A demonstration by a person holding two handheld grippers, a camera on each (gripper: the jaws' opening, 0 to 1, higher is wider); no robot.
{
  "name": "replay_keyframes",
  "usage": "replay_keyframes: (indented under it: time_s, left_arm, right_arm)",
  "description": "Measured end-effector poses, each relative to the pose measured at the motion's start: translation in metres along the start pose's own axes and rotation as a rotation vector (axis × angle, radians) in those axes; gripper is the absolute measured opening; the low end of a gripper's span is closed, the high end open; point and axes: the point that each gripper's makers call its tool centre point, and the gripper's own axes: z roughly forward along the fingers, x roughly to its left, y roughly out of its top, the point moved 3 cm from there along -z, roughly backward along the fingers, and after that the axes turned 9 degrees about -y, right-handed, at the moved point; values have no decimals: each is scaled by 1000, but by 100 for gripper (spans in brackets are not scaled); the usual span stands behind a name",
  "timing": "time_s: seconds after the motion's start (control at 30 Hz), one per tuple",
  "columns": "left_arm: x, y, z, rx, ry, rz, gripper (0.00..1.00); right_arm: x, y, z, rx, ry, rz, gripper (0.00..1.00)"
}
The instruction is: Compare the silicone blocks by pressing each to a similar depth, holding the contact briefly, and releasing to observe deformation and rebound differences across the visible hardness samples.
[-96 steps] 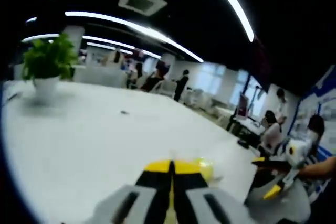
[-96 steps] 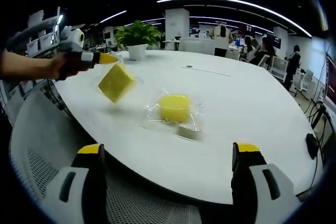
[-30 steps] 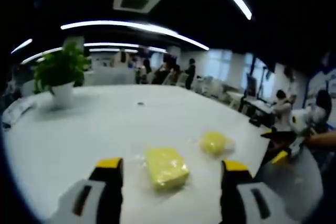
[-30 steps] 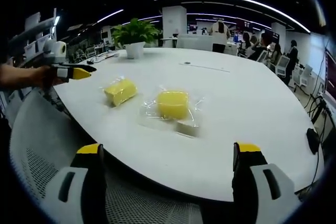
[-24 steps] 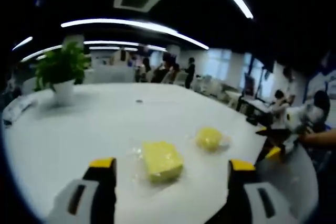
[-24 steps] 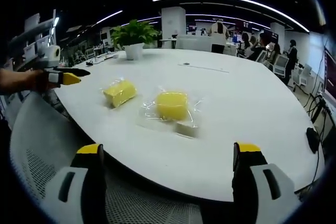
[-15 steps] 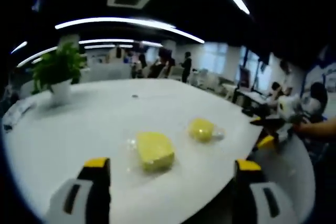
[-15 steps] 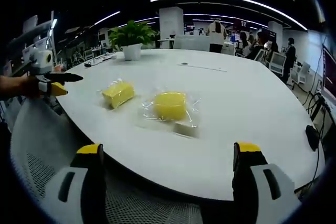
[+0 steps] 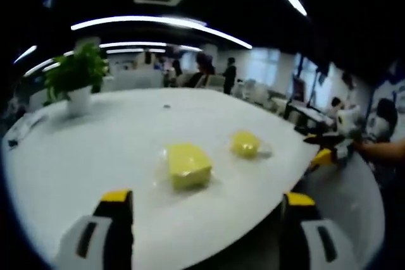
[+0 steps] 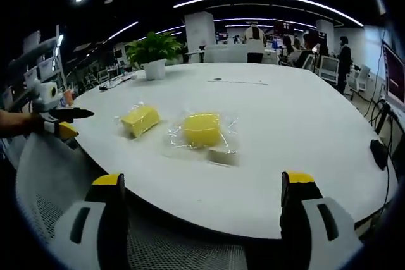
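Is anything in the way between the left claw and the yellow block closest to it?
Nothing visible. The left claw is open, off the table's edge, and only bare white table lies between it and the near block, which sits in clear wrap.

Two gripper-mounted views facing the same white table [image 9: 95,150] from different edges.

The left gripper view looks low across the near edge from between its own jaws, wide apart, toward the potted plant [image 9: 74,80] at the far left edge. The right gripper view faces in from another edge, slightly higher, over a mesh chair [image 10: 183,248]. Both share the tabletop, the plant [image 10: 154,52], the wrapped square block [image 9: 188,165] [image 10: 140,120] and round block [image 9: 245,144] [image 10: 202,129]; each catches the opposite gripper [image 9: 324,153] [image 10: 63,122] just off the table's edge.
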Motion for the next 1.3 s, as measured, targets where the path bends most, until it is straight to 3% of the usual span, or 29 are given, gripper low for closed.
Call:
replay_keyframes:
  time_s: [0.77,1.03,1.3]
  left_arm:
    - [-4,-2,2,30,-31,-7,97]
    - [-1,21,15,40,-71,10,90]
    - [-15,32,44,52,-151,-12,78]
  right_arm:
    - [0,2,0,-19,-1,7,96]
    - [0,4,0,-30,2,0,96]
    - [1,3,0,-27,5,-4,96]
